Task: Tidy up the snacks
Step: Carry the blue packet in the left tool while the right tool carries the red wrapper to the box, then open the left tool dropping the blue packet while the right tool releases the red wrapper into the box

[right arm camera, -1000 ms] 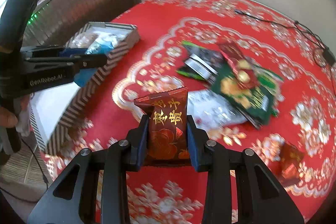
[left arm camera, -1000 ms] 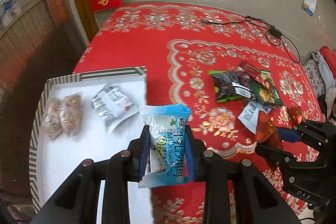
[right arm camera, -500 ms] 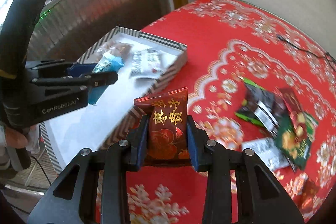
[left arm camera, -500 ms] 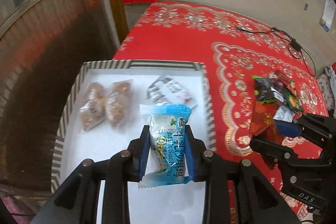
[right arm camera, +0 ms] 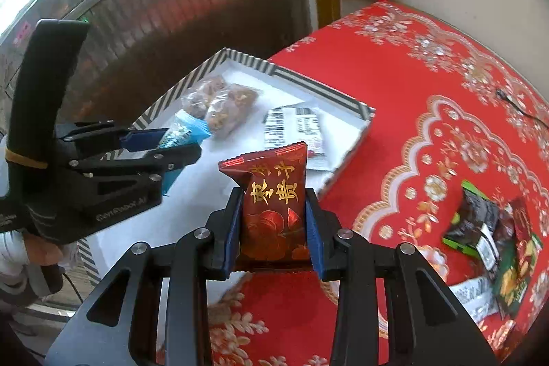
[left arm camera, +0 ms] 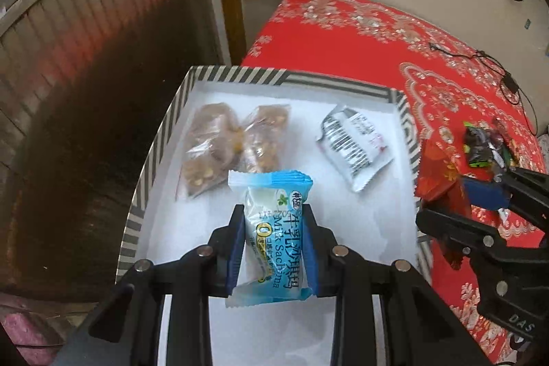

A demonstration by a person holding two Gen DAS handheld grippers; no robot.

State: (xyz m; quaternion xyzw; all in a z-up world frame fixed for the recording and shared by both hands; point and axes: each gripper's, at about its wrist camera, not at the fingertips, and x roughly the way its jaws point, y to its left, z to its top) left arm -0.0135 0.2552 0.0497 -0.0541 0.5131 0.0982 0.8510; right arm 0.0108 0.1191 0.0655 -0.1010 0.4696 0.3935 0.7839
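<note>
My left gripper [left arm camera: 274, 249] clamps the blue sachima packet [left arm camera: 271, 228] over the striped box [left arm camera: 154, 167]; my right gripper [right arm camera: 274, 228] pinches the red snack packet [right arm camera: 274, 201] near its rim [right arm camera: 343, 167]. Releasing now could drop it outside onto the tablecloth [right arm camera: 411, 74].

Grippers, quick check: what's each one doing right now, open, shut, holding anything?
Left gripper: shut on the blue milk sachima packet, over the striped box.
Right gripper: shut on the dark red snack packet.

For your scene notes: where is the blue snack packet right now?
In the left wrist view, the blue packet is clamped in the left gripper over the striped tray, just before the nut bars.
</note>
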